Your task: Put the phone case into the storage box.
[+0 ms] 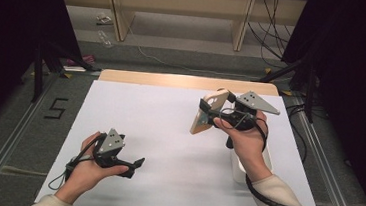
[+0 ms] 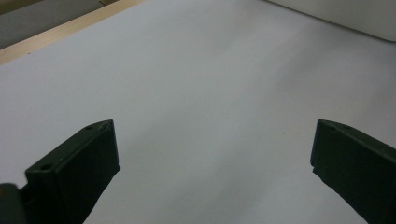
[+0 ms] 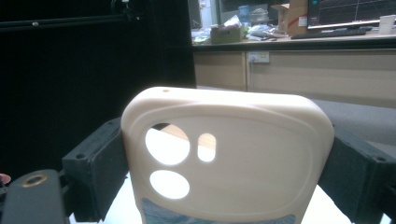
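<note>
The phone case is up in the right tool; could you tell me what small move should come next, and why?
Probably bring the left tool up toward the phone case. The right tool clamps the cream case by its two long edges, lifted above the white table, while the left tool rests low with jaws wide apart and nothing between them, so it is free to help.

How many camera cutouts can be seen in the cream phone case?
3, all at the left of the phone case held in the right gripper: a large round hole, a smaller round one below it, a small slot beside.
</note>
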`<state>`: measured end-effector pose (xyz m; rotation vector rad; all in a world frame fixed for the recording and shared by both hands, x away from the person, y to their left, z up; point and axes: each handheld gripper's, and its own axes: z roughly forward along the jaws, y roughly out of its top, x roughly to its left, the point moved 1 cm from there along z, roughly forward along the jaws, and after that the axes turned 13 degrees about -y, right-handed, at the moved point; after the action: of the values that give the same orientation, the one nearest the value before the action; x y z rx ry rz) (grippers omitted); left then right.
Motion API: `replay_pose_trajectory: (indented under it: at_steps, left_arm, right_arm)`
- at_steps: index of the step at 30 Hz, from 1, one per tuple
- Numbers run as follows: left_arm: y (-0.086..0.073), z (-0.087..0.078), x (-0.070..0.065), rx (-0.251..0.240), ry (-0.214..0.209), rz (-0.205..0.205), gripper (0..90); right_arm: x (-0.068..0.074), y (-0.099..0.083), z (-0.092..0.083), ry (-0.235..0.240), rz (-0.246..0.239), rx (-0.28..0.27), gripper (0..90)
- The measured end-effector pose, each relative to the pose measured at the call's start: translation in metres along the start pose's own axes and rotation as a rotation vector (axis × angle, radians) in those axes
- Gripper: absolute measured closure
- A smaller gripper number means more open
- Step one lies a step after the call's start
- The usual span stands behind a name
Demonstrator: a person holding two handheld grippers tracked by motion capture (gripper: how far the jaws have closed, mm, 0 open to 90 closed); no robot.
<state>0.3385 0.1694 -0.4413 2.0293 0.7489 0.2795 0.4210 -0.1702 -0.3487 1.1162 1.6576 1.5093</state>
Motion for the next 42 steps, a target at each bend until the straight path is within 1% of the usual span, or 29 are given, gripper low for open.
replay_pose_trajectory:
  at_steps: [25, 42]
  left_arm:
    - [0.000, -0.001, 0.001, 0.002, 0.009, -0.001, 0.5]
    - [0.000, -0.001, 0.001, 0.001, 0.005, -0.002, 0.5]
  right_arm:
    - [-0.010, 0.005, -0.003, -0.036, 0.010, -0.007, 12.2]
    - [-0.016, 0.007, -0.004, -0.057, 0.010, -0.012, 12.2]
